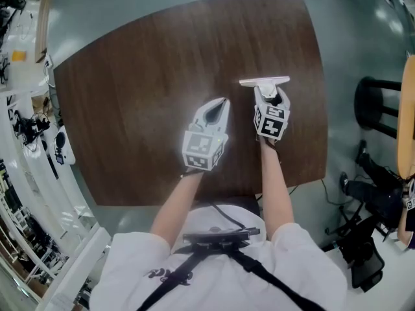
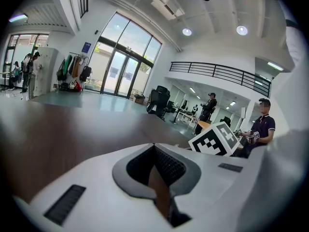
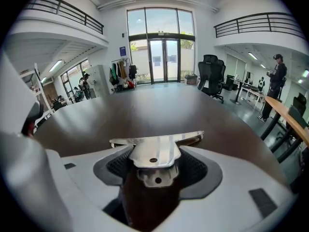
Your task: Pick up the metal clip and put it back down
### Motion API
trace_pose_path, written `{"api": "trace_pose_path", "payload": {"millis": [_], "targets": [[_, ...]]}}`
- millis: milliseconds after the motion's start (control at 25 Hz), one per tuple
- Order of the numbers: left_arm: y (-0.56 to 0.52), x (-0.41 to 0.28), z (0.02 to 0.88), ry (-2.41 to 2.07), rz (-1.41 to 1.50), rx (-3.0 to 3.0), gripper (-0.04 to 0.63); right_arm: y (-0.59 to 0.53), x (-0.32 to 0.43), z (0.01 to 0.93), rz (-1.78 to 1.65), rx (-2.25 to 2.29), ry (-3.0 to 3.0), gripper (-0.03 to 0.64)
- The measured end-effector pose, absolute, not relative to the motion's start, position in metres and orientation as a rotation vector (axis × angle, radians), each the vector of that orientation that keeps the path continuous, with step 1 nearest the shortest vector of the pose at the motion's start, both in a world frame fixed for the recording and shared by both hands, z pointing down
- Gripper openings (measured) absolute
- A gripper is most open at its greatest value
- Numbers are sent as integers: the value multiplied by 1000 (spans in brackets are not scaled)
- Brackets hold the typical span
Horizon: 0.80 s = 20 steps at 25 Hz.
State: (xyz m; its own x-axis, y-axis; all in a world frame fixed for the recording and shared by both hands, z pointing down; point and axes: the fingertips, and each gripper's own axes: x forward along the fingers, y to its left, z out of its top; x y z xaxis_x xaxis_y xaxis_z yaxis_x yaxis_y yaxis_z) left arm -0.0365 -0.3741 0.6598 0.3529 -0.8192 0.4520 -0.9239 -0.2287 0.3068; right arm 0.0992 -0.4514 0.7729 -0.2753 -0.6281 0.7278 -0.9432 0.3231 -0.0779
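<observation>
The metal clip (image 1: pixel 264 81) is a shiny silver piece with a wide flat bar across its far end, on the right half of the dark wooden table (image 1: pixel 142 76). My right gripper (image 1: pixel 268 91) is right behind it and shut on its handle part. In the right gripper view the clip (image 3: pixel 145 141) sits between the jaws of the right gripper (image 3: pixel 157 151), both dark pads against its sides, its bar lying crosswise just over the tabletop. My left gripper (image 1: pixel 222 102) rests to the left, shut and holding nothing; its tips (image 2: pixel 154 146) meet over bare wood.
The table's right edge (image 1: pixel 322 109) runs close to the clip. A black chair (image 1: pixel 376 102) and a seated person (image 1: pixel 389 199) are on the floor to the right. Shelves with clutter (image 1: pixel 26 128) line the left. The right gripper's marker cube (image 2: pixel 217 139) shows beside the left gripper.
</observation>
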Motion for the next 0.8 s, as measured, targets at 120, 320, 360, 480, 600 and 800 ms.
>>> {"api": "trace_pose_path", "payload": {"millis": [120, 320, 360, 480, 600, 800], "targets": [[-371, -40, 656, -1527, 270, 2092, 9, -449, 99, 780, 684, 1332, -1980, 301], [-361, -38, 651, -1522, 271, 2112, 9, -448, 100, 777, 642, 1286, -1984, 302], [-358, -39, 649, -1525, 270, 2115, 9, -445, 100, 775, 635, 1286, -1985, 302], [-346, -39, 640, -1536, 265, 2125, 9, -431, 105, 767, 635, 1296, -1988, 302], [-339, -37, 628, -1551, 253, 2139, 9, -422, 112, 756, 636, 1322, -1996, 302], [-311, -40, 607, -1577, 233, 2156, 9, -394, 110, 722, 611, 1346, -2068, 302]]}}
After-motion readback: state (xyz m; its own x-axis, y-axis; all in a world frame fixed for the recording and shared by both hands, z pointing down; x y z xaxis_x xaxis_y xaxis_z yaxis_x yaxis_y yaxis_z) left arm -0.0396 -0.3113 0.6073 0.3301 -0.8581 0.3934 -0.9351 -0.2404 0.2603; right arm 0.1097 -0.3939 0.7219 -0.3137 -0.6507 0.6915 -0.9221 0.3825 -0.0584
